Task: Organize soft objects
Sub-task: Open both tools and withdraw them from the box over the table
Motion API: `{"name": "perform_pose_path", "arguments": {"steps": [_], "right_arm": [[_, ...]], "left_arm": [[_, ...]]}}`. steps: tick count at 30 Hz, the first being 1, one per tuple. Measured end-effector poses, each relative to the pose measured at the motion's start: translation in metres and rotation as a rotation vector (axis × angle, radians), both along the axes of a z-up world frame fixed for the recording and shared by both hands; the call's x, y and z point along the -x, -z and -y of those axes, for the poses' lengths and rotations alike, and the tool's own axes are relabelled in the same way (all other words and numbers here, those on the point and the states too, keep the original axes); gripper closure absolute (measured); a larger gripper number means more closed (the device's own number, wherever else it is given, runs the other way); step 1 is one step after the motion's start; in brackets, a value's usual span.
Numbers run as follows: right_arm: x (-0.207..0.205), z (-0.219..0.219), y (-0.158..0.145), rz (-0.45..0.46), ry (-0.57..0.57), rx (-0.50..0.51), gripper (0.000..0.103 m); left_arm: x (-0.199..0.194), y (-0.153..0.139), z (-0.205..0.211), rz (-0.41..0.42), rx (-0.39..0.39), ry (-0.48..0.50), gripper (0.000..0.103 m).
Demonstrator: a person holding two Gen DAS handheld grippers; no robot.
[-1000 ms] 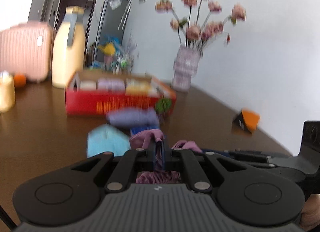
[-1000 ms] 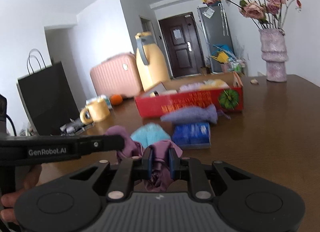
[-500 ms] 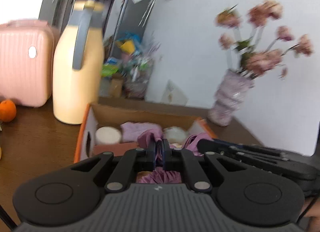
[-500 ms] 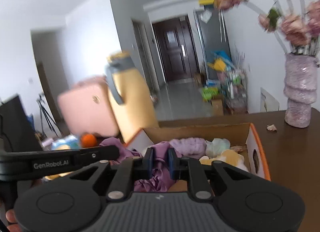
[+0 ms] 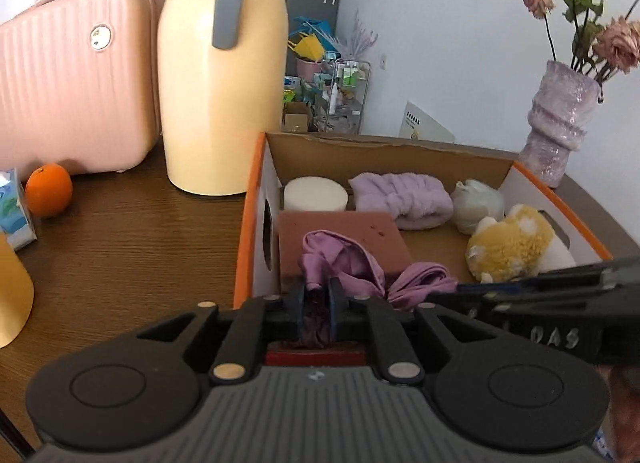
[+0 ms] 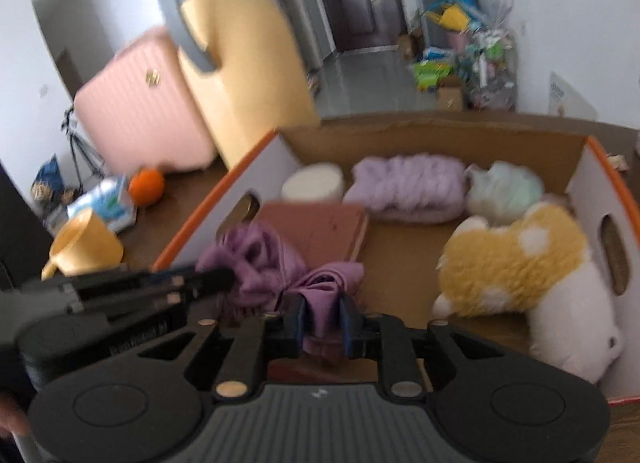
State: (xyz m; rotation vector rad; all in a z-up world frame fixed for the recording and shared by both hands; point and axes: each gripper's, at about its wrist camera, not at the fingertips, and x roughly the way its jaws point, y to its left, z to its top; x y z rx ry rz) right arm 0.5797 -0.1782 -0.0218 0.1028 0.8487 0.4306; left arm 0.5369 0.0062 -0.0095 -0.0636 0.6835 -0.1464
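Note:
A crumpled purple cloth point(image 5: 344, 259) hangs between both grippers, low over the front left of an open cardboard box point(image 5: 250, 199) with orange edges. The left gripper point(image 5: 316, 291) has the cloth between its pads and its jaws are opening. The right gripper point(image 6: 322, 311) pinches another fold of the purple cloth point(image 6: 260, 259), and its jaws are opening too. Inside the box lie a brown flat pad point(image 5: 340, 229), a white round pad point(image 5: 315, 194), a lilac fluffy band point(image 5: 402, 199), a pale green soft lump point(image 5: 478, 205) and a yellow-and-white plush point(image 5: 512, 247).
A tall yellow jug point(image 5: 222, 83) and a pink suitcase point(image 5: 72, 79) stand left of the box on the brown table. An orange point(image 5: 49, 190), a tissue pack point(image 5: 14, 207) and a yellow mug point(image 6: 86, 247) sit further left. A lilac vase point(image 5: 558, 123) stands behind the box's right corner.
Both grippers carried the purple cloth forward from the table in front of the box to over the box's inside. Their fingers now stand slightly further apart around the cloth.

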Motion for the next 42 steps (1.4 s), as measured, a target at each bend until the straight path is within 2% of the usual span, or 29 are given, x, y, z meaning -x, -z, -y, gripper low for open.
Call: {"name": "perform_pose_path", "arguments": {"steps": [2, 4, 5, 6, 9, 11, 14, 17, 22, 26, 30, 34, 37, 42], "right_arm": [[0.002, -0.005, 0.003, 0.006, -0.009, 0.010, 0.079], [0.006, -0.003, -0.001, 0.013, -0.007, 0.008, 0.066], [0.007, 0.002, -0.005, 0.022, -0.002, -0.011, 0.057], [0.012, 0.009, -0.013, 0.041, 0.008, -0.033, 0.054], [0.026, 0.029, -0.041, 0.103, 0.038, -0.035, 0.052], [0.039, 0.044, -0.062, 0.162, 0.067, -0.014, 0.046], [0.065, 0.068, -0.090, 0.247, 0.123, 0.022, 0.044], [0.095, 0.086, -0.106, 0.304, 0.154, 0.041, 0.038], [0.147, 0.106, -0.118, 0.401, 0.177, 0.059, 0.034], [0.191, 0.116, -0.117, 0.468, 0.198, 0.040, 0.029], [0.245, 0.121, -0.100, 0.515, 0.199, 0.013, 0.027], [0.294, 0.123, -0.080, 0.524, 0.213, -0.008, 0.026], [0.336, 0.122, -0.064, 0.530, 0.201, 0.002, 0.021], [0.389, 0.122, -0.034, 0.484, 0.191, -0.005, 0.019]], "left_arm": [[0.002, -0.006, -0.002, 0.005, -0.003, -0.007, 0.077], [0.010, -0.015, -0.001, 0.036, -0.024, -0.008, 0.067], [0.014, -0.021, -0.001, 0.052, -0.030, -0.006, 0.066], [0.019, -0.027, -0.001, 0.068, -0.035, 0.000, 0.064], [0.038, -0.051, 0.001, 0.119, -0.039, 0.010, 0.058], [0.053, -0.067, 0.003, 0.158, -0.042, 0.007, 0.056], [0.078, -0.086, 0.005, 0.208, -0.038, 0.005, 0.051], [0.101, -0.097, 0.014, 0.248, -0.052, 0.008, 0.048], [0.151, -0.104, 0.027, 0.339, -0.081, -0.004, 0.033], [0.202, -0.095, 0.033, 0.380, -0.054, -0.008, 0.030], [0.254, -0.078, 0.039, 0.398, -0.065, -0.001, 0.028], [0.308, -0.061, 0.041, 0.396, -0.062, -0.006, 0.022], [0.345, -0.045, 0.042, 0.388, -0.069, 0.008, 0.021], [0.377, -0.022, 0.040, 0.323, -0.063, 0.009, 0.020]]}}
